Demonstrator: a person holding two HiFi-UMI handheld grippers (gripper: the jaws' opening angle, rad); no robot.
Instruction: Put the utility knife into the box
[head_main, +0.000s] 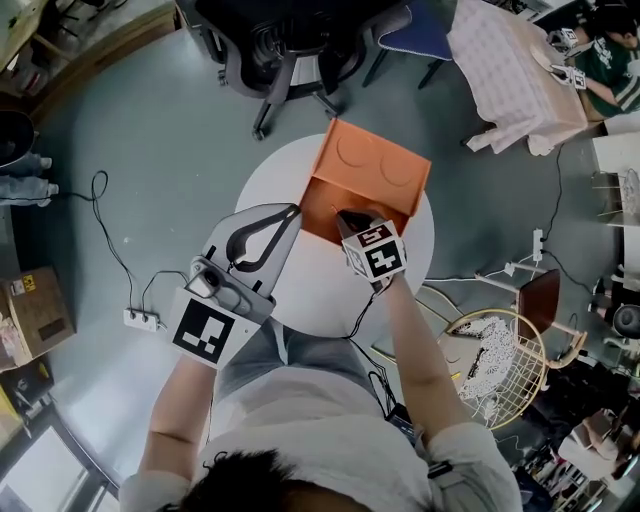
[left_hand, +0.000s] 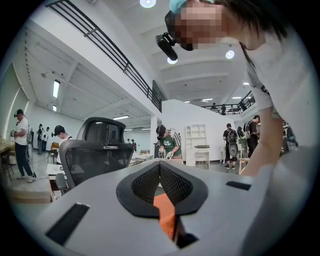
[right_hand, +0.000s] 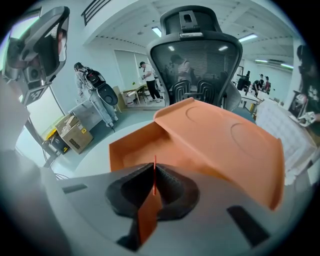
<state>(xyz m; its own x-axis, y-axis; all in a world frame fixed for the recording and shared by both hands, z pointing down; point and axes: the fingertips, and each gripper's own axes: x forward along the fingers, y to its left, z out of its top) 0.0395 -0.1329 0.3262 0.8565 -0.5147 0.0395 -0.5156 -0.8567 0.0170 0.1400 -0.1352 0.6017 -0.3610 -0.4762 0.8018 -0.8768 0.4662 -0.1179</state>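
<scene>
Red-orange knife (right_hand: 154, 178), an edge-on sliver, sits clamped in right gripper (right_hand: 154, 169), cube marked "5", over box (head_main: 372, 165) at table's (head_main: 270, 180) one o'clock; left gripper (left_hand: 160, 167) clenched empty.

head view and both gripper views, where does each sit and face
Head view: on the head, steeply down at box, table; both arms, left gripper, right gripper show.
Left gripper view: on that gripper, tilted up at chair, ceiling; person's torso shows.
Right gripper view: on its gripper, facing the box; jaws hold utility knife.
All share the chair.
</scene>
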